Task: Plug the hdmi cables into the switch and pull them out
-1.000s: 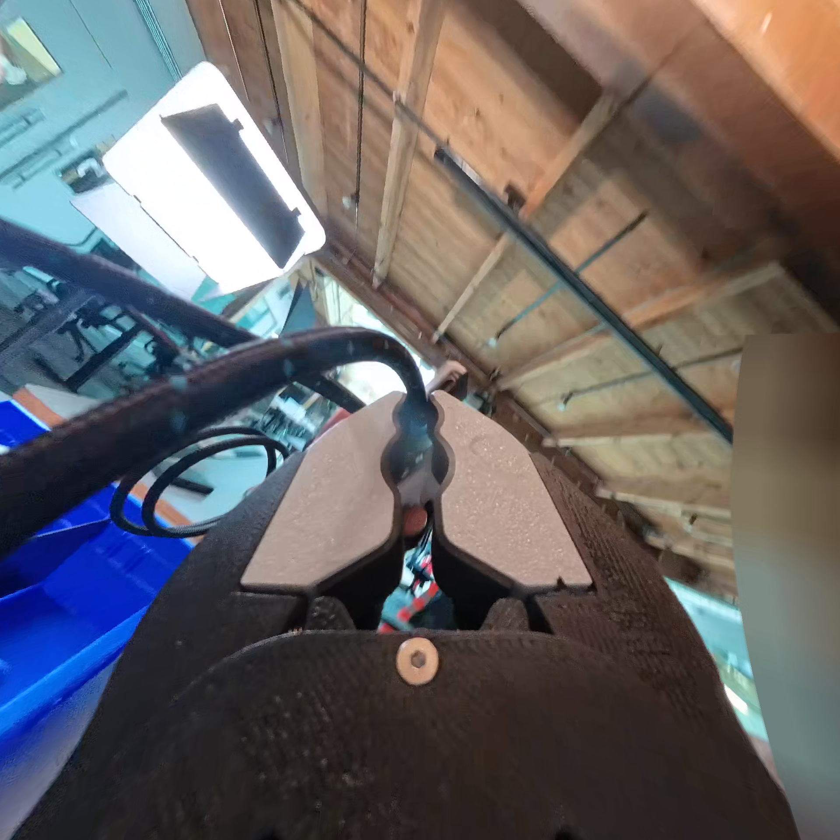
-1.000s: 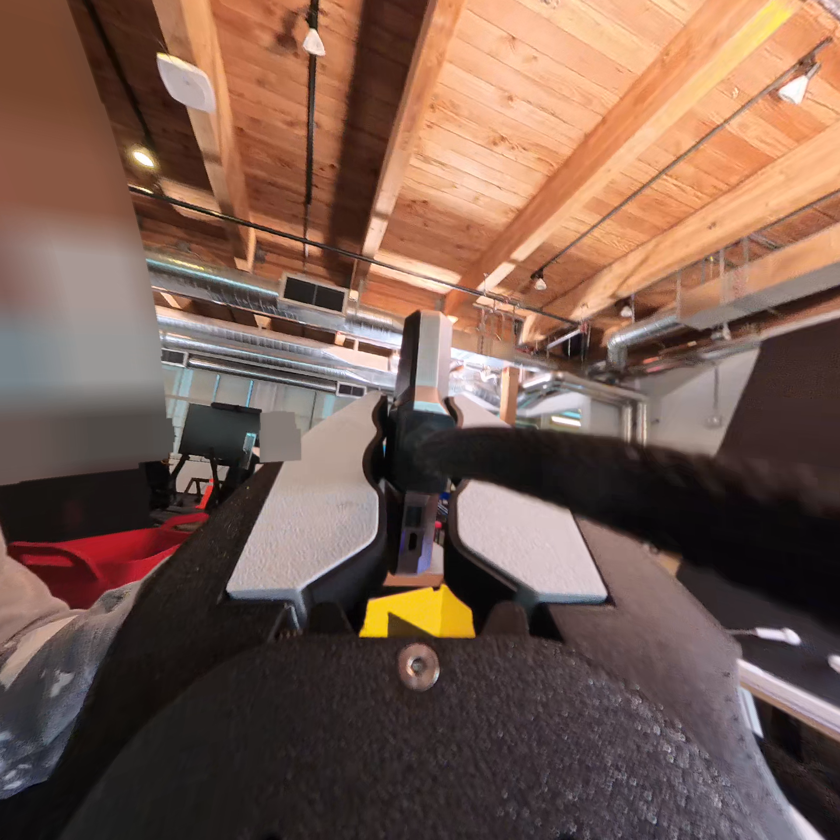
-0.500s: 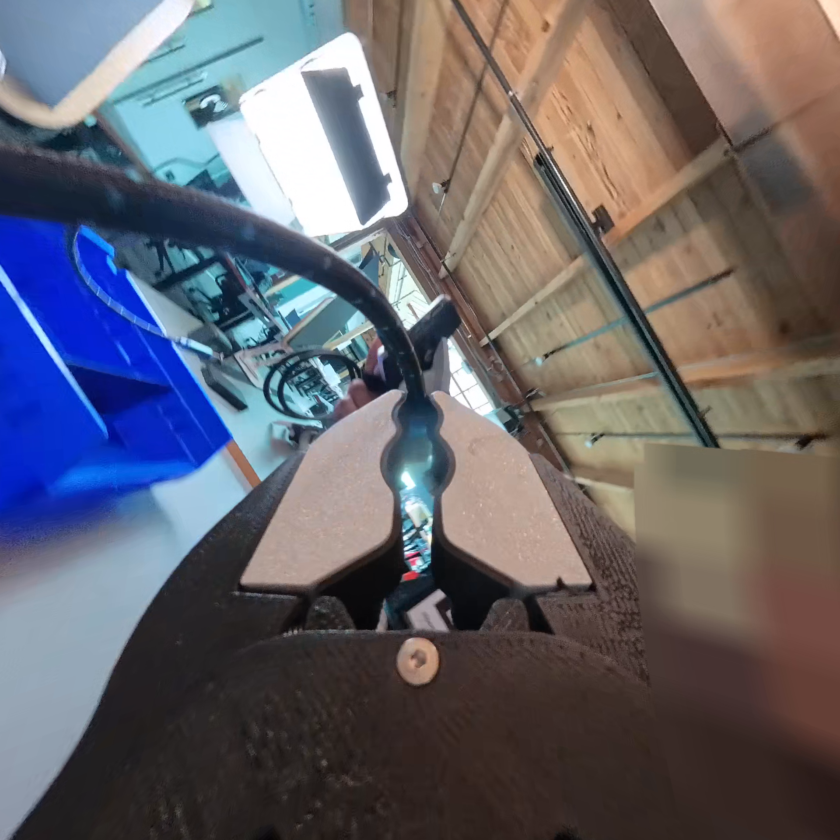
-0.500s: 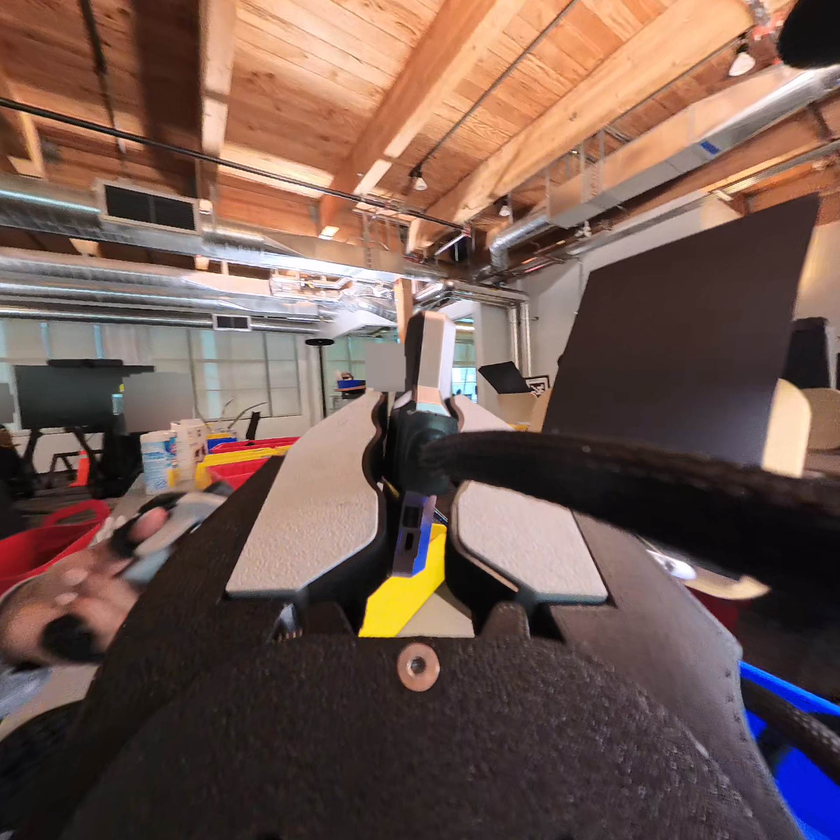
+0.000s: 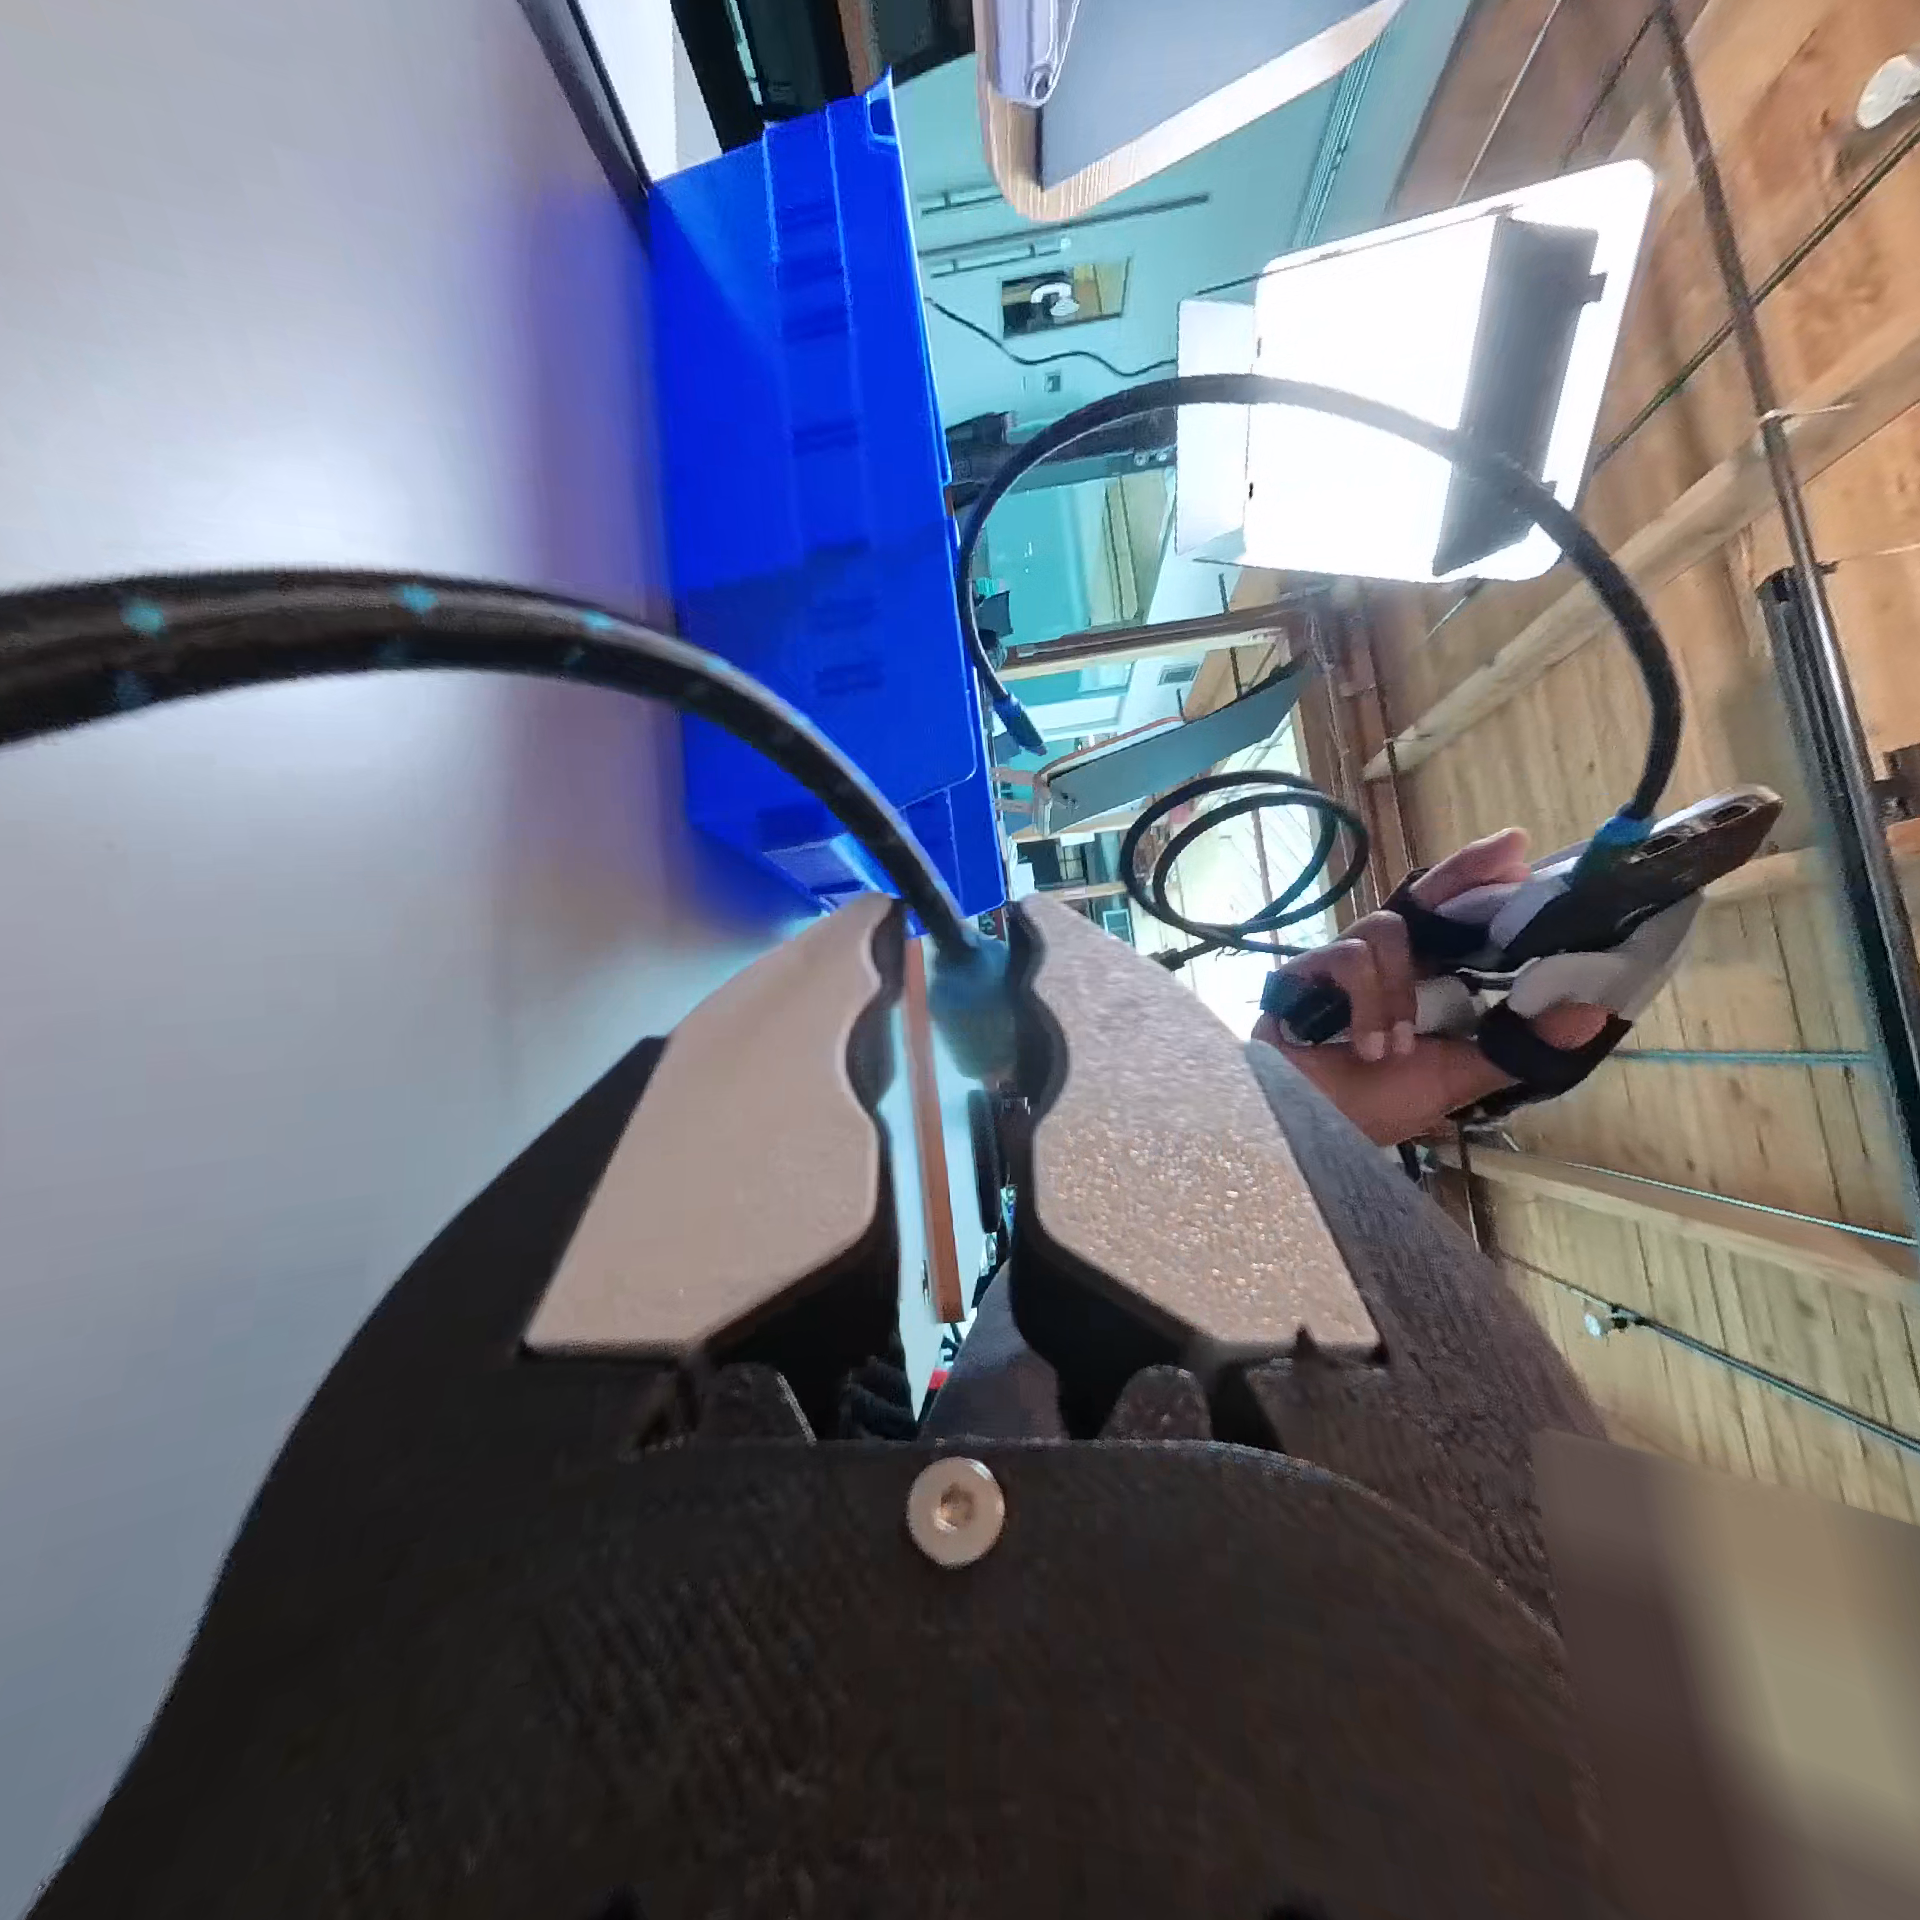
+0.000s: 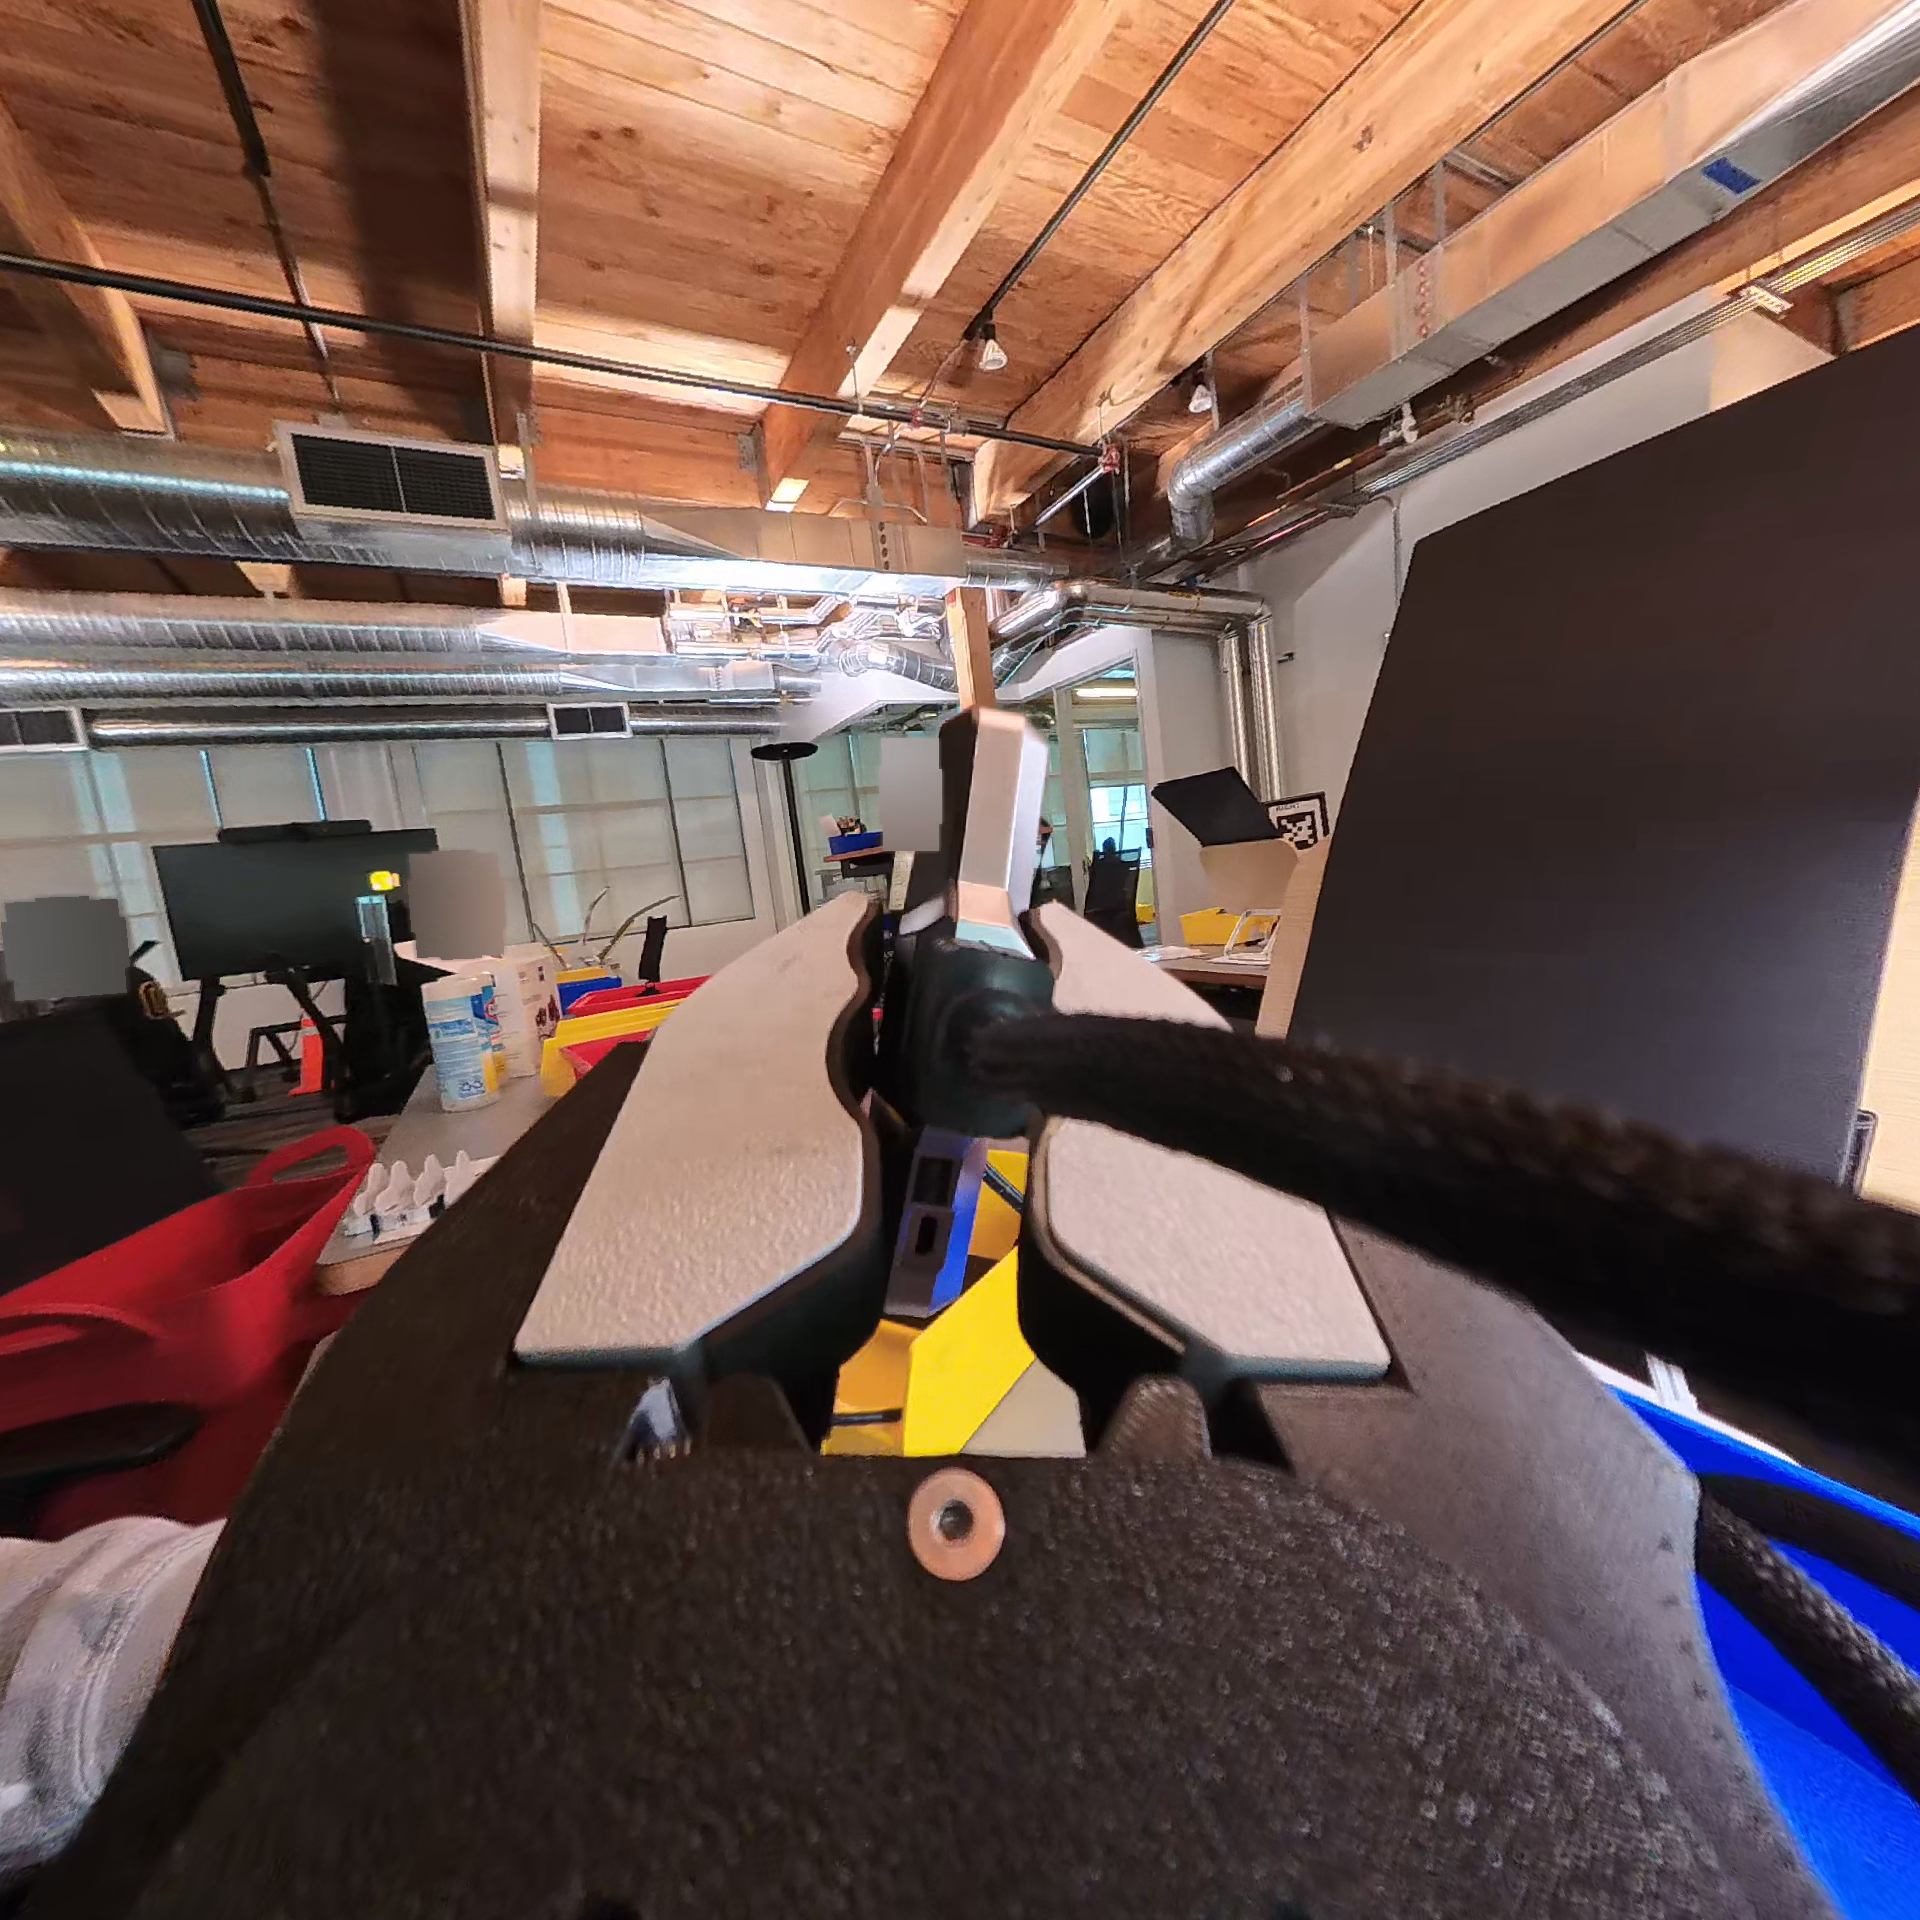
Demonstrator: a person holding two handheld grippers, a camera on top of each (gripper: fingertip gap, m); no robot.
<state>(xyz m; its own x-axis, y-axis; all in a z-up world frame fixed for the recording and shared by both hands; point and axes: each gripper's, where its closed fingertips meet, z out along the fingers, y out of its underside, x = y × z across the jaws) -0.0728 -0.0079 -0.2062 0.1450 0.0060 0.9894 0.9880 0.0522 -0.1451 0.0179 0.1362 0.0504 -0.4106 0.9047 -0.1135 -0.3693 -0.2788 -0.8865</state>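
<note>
My left gripper [image 5: 951, 920] points along a white table [image 5: 312, 935]. Its jaws stand a little apart. The plug of a black braided hdmi cable [image 5: 971, 1003] lies between them against the right finger, with a thin gap on the left. My right gripper [image 6: 951, 920] is shut on the grey switch [image 6: 997, 821], held edge-on. A second black hdmi cable [image 6: 1455, 1153] is plugged into the switch and runs off right. In the left wrist view a gloved hand [image 5: 1455, 987] holds the switch [image 5: 1704, 842], and that cable [image 5: 1558, 509] arcs above it.
A blue bin [image 5: 821, 520] stands on the table by the left gripper. A bright light panel [image 5: 1403, 364] hangs beyond. In the right wrist view are a red basket [image 6: 156, 1299], yellow bins [image 6: 935, 1382], a blue bin [image 6: 1818, 1714] and a dark upright panel [image 6: 1610, 831].
The left gripper has swung from facing the ceiling to facing along the table, and its jaws have parted a little around the plug. The right gripper has tilted down, still holding the switch.
</note>
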